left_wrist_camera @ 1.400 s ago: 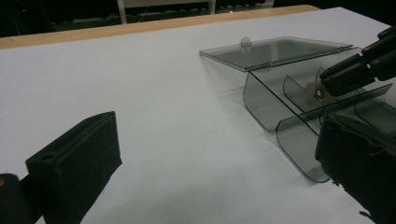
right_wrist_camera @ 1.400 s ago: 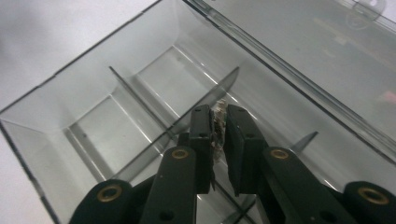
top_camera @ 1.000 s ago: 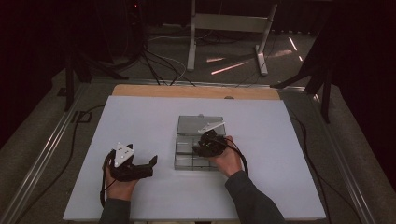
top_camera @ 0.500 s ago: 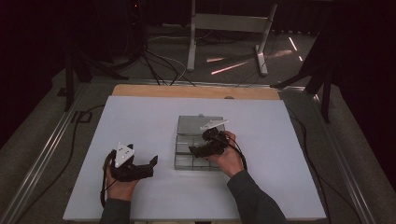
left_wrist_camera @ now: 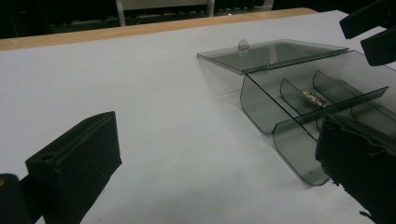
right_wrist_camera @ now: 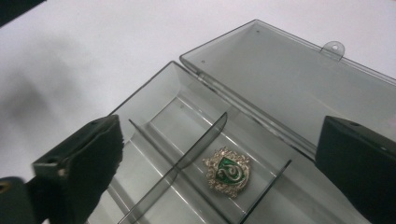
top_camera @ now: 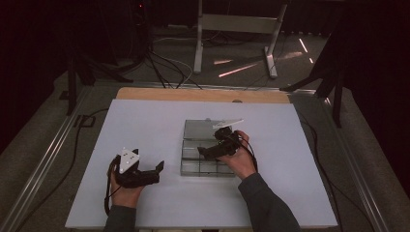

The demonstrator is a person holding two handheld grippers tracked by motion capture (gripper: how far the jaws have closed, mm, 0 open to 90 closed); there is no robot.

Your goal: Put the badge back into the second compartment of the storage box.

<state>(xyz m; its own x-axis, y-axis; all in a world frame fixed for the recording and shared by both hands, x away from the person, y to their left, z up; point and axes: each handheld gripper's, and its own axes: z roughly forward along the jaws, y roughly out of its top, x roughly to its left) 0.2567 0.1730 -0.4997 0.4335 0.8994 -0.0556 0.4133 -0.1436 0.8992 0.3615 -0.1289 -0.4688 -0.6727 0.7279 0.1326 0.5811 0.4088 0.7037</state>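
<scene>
Badge (right_wrist_camera: 227, 171) lying in box (top_camera: 205, 145) compartment on desk (top_camera: 145, 125), lid open. Right hand-held gripper (top_camera: 205, 152) now lifting back over box, jaws released, empty. Left hand-held gripper (top_camera: 160, 168) idling apart, released. Deposit judged complete; closing lid next.

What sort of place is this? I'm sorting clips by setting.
Probably a recording lab or studio, not a home: a bare white table in a dark room, cables trailing over the floor, and a metal stand behind it.
</scene>
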